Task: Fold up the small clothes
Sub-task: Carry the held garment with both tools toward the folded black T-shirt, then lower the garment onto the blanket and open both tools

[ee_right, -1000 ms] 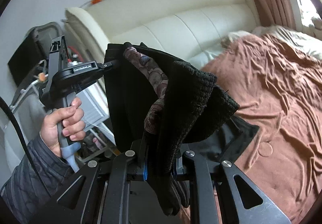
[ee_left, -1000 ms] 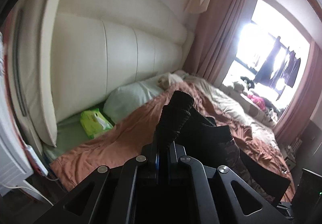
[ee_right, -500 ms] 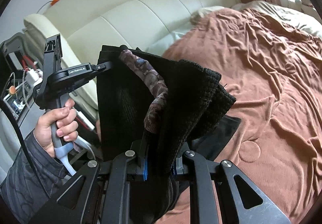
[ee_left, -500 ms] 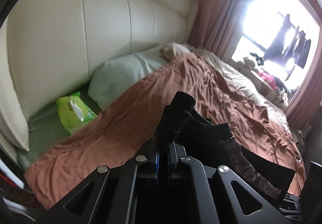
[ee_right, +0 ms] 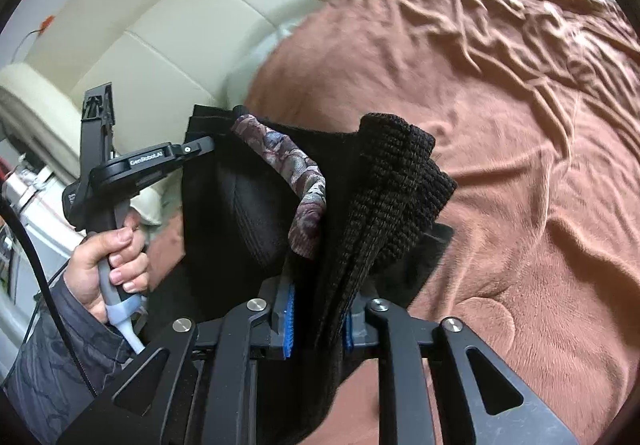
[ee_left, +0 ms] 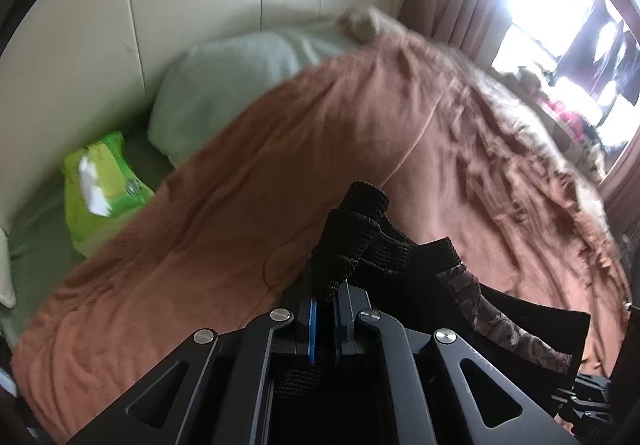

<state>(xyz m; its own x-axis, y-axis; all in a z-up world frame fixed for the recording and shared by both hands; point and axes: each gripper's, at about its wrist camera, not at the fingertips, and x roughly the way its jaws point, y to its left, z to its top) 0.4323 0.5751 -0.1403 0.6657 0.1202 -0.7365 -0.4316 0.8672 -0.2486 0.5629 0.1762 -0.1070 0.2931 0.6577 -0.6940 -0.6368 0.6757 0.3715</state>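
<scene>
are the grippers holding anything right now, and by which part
Both hold one black knit garment above the brown blanket. The left gripper and the right gripper each pinch a bunched knit edge, and both have just been easing open.

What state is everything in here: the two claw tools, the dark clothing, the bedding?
left gripper: jaws shut on the black garment.
right gripper: jaws have just been opening, garment between them.
black garment: bunched, held up between both grippers.
brown blanket: spread out, wrinkled.
wipes pack: lying beside the pillow.
</scene>
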